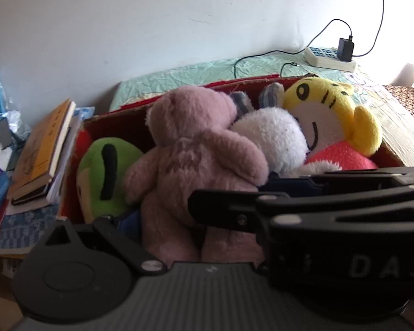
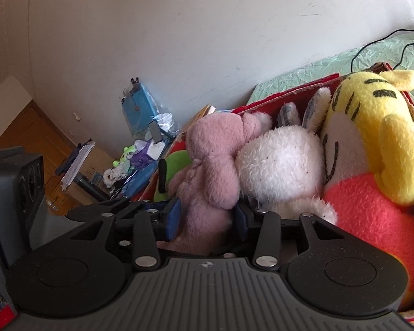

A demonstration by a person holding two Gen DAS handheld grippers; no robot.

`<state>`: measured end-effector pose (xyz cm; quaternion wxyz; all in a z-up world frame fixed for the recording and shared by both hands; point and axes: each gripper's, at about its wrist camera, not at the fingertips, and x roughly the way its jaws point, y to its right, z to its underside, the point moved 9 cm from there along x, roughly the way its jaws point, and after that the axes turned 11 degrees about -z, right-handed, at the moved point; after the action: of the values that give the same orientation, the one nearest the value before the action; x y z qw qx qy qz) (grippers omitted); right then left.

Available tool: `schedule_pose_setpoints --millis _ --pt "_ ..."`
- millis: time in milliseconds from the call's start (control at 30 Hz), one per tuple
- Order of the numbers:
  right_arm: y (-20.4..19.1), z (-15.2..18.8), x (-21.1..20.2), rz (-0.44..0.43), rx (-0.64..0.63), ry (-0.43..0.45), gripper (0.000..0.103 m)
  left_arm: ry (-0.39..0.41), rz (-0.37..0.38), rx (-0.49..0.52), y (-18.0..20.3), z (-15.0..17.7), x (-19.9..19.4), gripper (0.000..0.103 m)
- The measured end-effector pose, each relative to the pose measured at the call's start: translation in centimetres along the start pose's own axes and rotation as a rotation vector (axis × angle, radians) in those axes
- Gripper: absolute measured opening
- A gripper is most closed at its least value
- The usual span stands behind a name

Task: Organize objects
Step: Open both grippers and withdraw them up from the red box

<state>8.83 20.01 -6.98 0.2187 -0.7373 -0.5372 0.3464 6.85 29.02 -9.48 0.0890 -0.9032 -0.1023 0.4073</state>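
A pink teddy bear [image 1: 198, 149] sits upright in a red cardboard box [image 1: 116, 118], between a green plush [image 1: 105, 171] and a white bunny plush [image 1: 273, 138]. A yellow tiger plush [image 1: 328, 110] in red fills the box's right end. My left gripper [image 1: 207, 220] stands wide open around the bear's legs; its right finger is hidden behind my right gripper [image 1: 231, 193], which crosses in from the right. In the right wrist view my right gripper [image 2: 208, 215] has its blue pads [image 2: 175, 212] on either side of the bear [image 2: 209, 165], loosely against the fur, not squeezing it.
A stack of books [image 1: 41, 149] leans against the box's left side, with papers and blue packets beyond. Behind the box lies a pale green bed cover [image 1: 179, 77] with a power strip [image 1: 328, 58], charger and cables. Floor clutter [image 2: 135, 154] and a wooden door [image 2: 27, 132] lie left.
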Motion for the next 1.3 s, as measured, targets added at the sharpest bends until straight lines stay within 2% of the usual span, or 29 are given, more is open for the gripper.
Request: schedule_pose_setpoints --millis 133,267,333,500,633,733,900,1067,1300 --pt "-0.7 0.0 -2.0 -0.019 -0.023 0.025 0.054 -0.021 -0.05 -0.048 -0.5 0.0 -1.3 0.099" --pt "-0.6 0.0 -5.4 -0.072 0.082 0.115 0.054 -0.071 -0.123 -0.103 -1.0 0.2 -3.1 0.099" --pt "-0.5 -0.1 -6.9 -0.053 0.103 0.126 0.054 -0.067 -0.132 -0.123 -0.6 0.2 -4.6 0.099" --pt "0.4 0.1 -11.6 0.039 0.147 0.169 0.056 -0.053 -0.174 -0.098 1.8 -0.2 -7.6 0.099" --pt "1.5 0.1 -14.8 0.195 0.118 0.186 0.057 -0.038 -0.153 -0.068 4.9 -0.4 -9.5 0.099" --pt "3.0 0.4 -17.5 0.281 0.132 0.201 0.058 -0.032 -0.144 -0.069 7.3 -0.9 -10.7 0.099" --pt "6.2 1.5 -21.6 0.503 0.124 0.155 0.061 -0.034 -0.095 -0.042 12.5 -1.5 -11.7 0.099" --pt "9.1 3.3 -25.4 0.581 0.226 0.154 0.061 -0.056 -0.088 0.011 16.9 -1.4 -11.4 0.098" --pt "11.9 4.9 -28.8 0.734 0.224 0.104 0.065 -0.123 -0.033 0.039 21.6 0.0 -10.0 0.098"
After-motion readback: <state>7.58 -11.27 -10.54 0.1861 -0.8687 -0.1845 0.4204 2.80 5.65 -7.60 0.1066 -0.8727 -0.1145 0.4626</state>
